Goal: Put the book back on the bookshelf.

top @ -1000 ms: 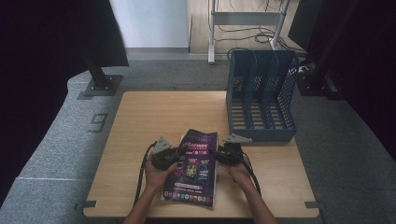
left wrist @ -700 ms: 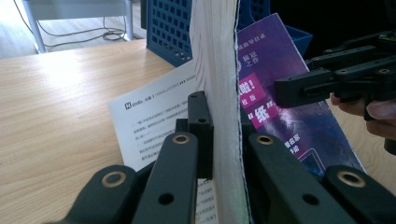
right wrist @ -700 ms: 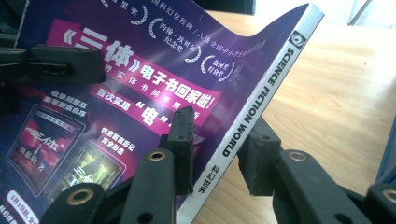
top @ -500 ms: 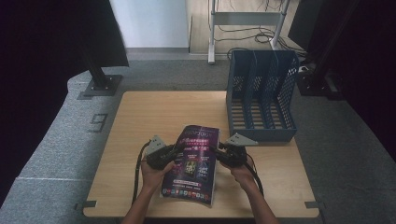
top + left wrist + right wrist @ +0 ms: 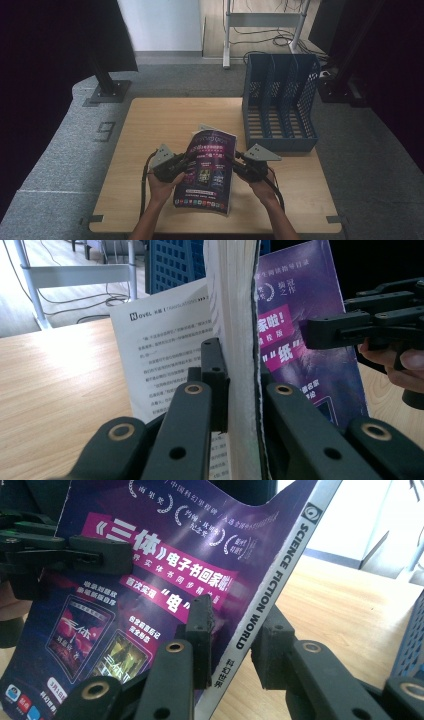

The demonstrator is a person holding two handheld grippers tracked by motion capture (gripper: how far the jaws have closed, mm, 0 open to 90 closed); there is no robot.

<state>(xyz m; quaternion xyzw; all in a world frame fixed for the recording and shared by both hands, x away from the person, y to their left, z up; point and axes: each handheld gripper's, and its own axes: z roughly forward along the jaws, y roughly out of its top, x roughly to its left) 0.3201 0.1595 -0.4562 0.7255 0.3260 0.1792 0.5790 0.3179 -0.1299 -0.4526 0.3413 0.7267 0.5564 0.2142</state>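
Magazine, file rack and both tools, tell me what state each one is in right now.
Magazine: closed, lifted at a tilt off the table, one loose page sticking out behind.
Left tool: shut on the magazine's page edge.
Right tool: jaws just been closing, straddling the magazine's spine edge.
File rack: upright, compartments empty.

Light: soft daylight from the far side, bright on the pale wooden table [image 5: 150,125] | Shadows: black curtains at both edges swallow detail | Glare: faint sheen on the glossy purple magazine cover [image 5: 150,580] | Focus: nearest black jaws blurred, high view slightly soft
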